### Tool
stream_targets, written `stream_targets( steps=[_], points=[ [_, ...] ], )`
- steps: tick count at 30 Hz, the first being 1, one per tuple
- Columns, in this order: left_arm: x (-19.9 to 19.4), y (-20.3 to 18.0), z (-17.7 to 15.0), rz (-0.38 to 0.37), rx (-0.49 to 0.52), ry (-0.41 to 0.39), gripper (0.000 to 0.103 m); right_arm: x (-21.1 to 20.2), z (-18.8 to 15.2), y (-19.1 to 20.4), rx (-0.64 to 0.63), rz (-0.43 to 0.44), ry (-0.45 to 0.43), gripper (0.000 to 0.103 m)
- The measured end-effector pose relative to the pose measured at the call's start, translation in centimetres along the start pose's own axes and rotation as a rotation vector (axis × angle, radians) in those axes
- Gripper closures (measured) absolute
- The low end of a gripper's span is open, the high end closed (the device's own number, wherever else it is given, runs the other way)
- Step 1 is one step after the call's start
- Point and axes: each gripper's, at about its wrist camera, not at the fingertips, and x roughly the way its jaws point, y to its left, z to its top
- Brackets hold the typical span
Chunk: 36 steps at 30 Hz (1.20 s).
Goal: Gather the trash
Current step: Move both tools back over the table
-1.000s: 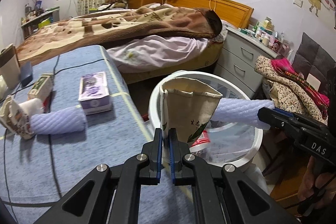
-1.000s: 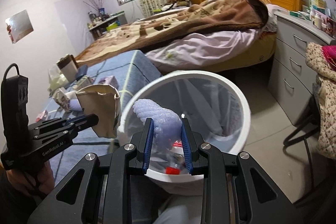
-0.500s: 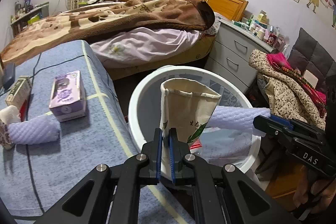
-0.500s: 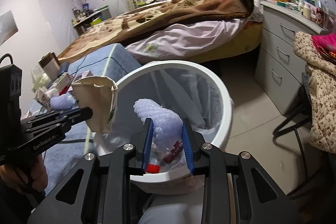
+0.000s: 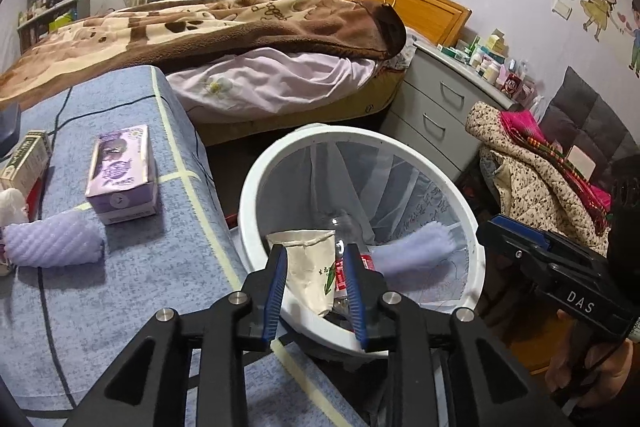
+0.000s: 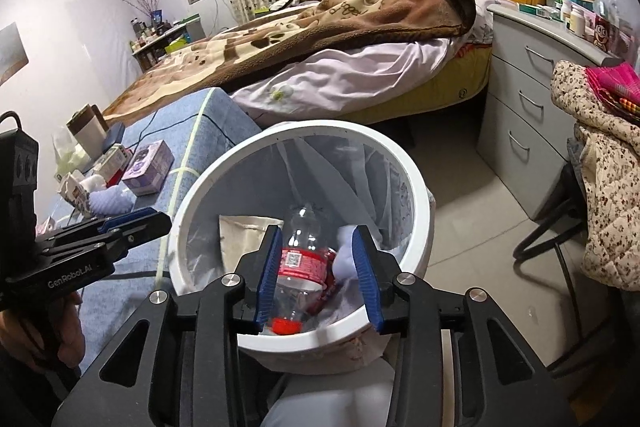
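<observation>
A white trash bin (image 5: 472, 227) with a clear liner stands beside the blue table; it also shows in the right wrist view (image 6: 420, 195). My left gripper (image 5: 316, 287) is open above the bin's near rim. A flattened paper cup (image 5: 310, 267) is falling inside the bin; in the right wrist view it (image 6: 240, 235) leans on the bin's left wall. My right gripper (image 6: 316, 275) is open over the bin. A purple foam sleeve (image 5: 416, 247) drops inside; a plastic bottle with a red label (image 6: 302, 259) lies in the bin. Another purple foam sleeve (image 5: 52, 243) lies on the table.
The blue table (image 5: 132, 287) holds a purple box (image 5: 122, 175), a green and white box (image 5: 24, 163) and a black cable. A bed with a brown blanket (image 5: 240, 31) is behind. A grey dresser (image 6: 532, 99) and a chair with clothes (image 6: 600, 155) stand right.
Both grippers have opened. The paper cup has left the left gripper and the purple foam sleeve has left the right gripper; both have dropped into the bin.
</observation>
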Motion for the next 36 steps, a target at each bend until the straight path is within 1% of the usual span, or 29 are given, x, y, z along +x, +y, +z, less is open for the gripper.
stream_targets(
  steps=[4,5,6,7,8,13,18,26,36],
  points=[
    [-1.3,0.6,-0.5,0.022,-0.009,-0.026,0.075,-0.4,0.0,0.8,-0.015,0.024,-0.01,0.063],
    [-1.6,0.7,-0.6,0.028,-0.012,-0.031,0.075,-0.4,0.0,1.0,-0.017,0.031,-0.011,0.059],
    [-1.9,0.9,-0.8,0.037,-0.016,-0.037,0.075,-0.5,0.0,1.2,-0.021,0.038,-0.012,0.052],
    [-2.4,1.2,-1.0,0.049,-0.021,-0.045,0.075,-0.6,0.0,1.6,-0.027,0.048,-0.015,0.048],
    [-2.7,1.4,-1.2,0.058,-0.025,-0.048,0.075,-0.6,0.0,1.8,-0.032,0.053,-0.017,0.047],
    [-4.6,2.9,-2.4,0.099,-0.052,-0.07,0.075,-0.7,-0.1,3.7,-0.068,0.107,-0.011,0.047],
    [-6.1,4.5,-3.7,0.137,-0.081,-0.075,0.075,-0.5,-0.3,5.5,-0.097,0.15,0.0,0.047],
    [-8.5,7.3,-5.6,0.199,-0.142,-0.09,0.075,-0.1,-0.4,8.1,-0.145,0.193,0.022,0.047],
    [-10.4,11.2,-6.9,0.263,-0.225,-0.108,0.075,0.7,-0.2,10.9,-0.198,0.225,0.046,0.047]
  ],
)
